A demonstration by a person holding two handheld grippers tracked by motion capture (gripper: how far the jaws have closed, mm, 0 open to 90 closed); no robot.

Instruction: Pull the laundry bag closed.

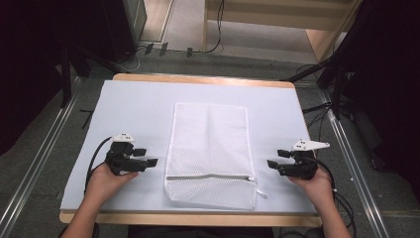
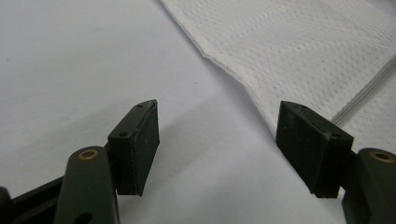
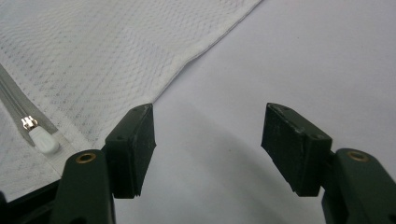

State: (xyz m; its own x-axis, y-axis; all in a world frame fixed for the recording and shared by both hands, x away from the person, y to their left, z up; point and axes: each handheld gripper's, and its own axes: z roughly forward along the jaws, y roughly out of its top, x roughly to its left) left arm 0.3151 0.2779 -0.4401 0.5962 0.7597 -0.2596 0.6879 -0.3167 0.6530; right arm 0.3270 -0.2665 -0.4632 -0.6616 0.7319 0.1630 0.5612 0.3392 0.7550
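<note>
zipper pull [image 3: 44, 141] beside right tongs [image 3: 208, 144]

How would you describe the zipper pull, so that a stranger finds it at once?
On the table's pale mat, a white mesh bag lies flat in the middle. Its zipper crosses the near end; the small white pull sits at the zipper's right end, smooth plastic against textured mesh.

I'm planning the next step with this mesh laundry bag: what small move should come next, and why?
Probably bring both tongs inward to the bag's side edges. The white mesh bag lies flat on the table, zipper closed. The left tongs and right tongs are open, empty and flank it without touching.
</note>
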